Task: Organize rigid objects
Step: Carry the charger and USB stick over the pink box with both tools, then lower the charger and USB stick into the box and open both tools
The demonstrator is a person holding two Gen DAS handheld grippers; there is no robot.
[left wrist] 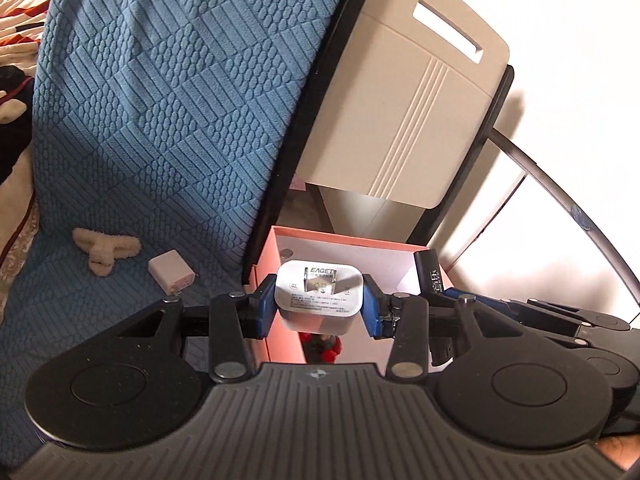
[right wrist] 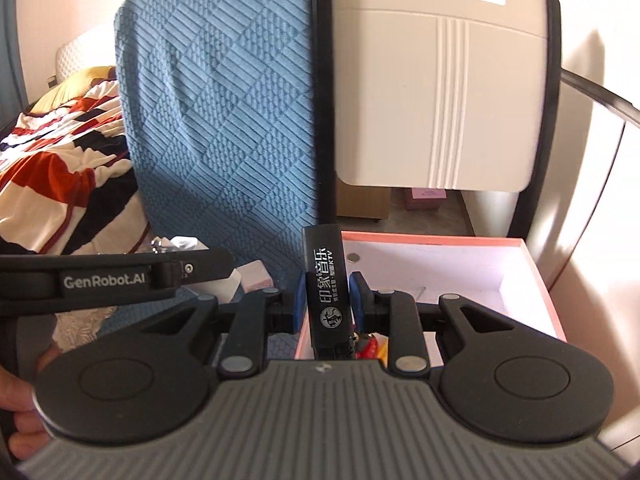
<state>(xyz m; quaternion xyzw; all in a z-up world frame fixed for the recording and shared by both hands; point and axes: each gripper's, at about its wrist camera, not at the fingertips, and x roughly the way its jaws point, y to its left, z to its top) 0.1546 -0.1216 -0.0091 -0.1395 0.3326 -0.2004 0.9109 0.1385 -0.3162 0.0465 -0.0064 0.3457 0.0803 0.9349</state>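
Charger (left wrist: 318, 294) clamped by left tongs (left wrist: 318, 306) | black stick (right wrist: 329, 296) clamped by right tongs (right wrist: 329, 300) | spare charger (left wrist: 171, 271) only left view

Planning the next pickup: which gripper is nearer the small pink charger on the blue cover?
Left. The left gripper hangs beside the pink charger; the right gripper is farther off.

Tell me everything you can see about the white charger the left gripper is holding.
The white charger is a small rounded-square plug block, seemingly glossy plastic, with grey print reading EAGET and two metal prongs on the face toward the camera. The left gripper is shut on it, blue pads pressing its two sides. It hangs level above the open pink box, touching nothing else visible.
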